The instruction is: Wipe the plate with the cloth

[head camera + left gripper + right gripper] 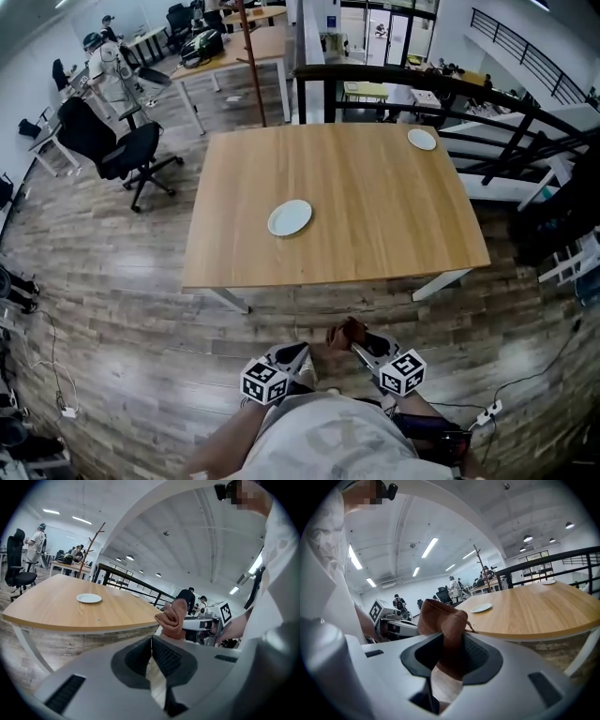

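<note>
A white plate [290, 217] lies left of centre on the wooden table [375, 216]; it also shows in the left gripper view as the plate [89, 598] and in the right gripper view as the plate [481, 607]. Both grippers hang in front of the table's near edge, close to my body. My right gripper [358, 346] [450, 656] is shut on a brown cloth [443, 620] that bunches up above its jaws. The left gripper [302, 352] [151, 651] is shut with nothing between its pads. The cloth [172, 619] [345, 332] sits just to its right.
A second small plate [422, 139] rests near the table's far right corner. A black office chair [122, 150] stands left of the table, and a dark railing [450, 89] runs behind it. A coat stand [253, 56], desks and people fill the back of the room.
</note>
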Available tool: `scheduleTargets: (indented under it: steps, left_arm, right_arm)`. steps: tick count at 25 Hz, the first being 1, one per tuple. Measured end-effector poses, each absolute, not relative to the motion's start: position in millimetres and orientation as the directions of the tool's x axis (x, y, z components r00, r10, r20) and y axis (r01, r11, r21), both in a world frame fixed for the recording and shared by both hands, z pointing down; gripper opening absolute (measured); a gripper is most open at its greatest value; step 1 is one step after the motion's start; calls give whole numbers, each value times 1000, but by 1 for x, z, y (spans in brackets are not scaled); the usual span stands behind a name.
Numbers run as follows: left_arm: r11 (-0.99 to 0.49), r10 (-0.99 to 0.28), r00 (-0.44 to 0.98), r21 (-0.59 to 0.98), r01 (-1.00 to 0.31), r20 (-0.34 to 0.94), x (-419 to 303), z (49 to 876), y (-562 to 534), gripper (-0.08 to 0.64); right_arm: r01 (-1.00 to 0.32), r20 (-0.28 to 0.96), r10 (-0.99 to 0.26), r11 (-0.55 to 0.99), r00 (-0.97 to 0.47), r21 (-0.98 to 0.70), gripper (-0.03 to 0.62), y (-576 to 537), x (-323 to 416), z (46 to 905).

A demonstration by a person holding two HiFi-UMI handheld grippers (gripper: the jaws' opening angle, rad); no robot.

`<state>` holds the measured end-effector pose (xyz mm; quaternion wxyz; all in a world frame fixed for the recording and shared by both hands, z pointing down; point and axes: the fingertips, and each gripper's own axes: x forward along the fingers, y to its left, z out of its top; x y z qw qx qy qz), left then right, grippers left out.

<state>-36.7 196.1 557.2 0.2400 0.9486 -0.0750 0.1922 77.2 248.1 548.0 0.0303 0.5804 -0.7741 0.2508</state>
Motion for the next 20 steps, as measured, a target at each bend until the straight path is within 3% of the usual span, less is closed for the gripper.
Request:
scheduleTargets:
  steps: [9, 20]
  left_arm:
    - [-878, -9, 929, 441, -184, 371, -7, 545, 110, 14]
    - [-865, -121, 927, 421, -274, 356, -36, 535, 29, 14]
  right_arm:
    - [-946, 400, -874, 175, -276, -272, 123, 173, 100, 530]
    - [-949, 406, -865, 214, -294, -231, 124, 95, 102, 524]
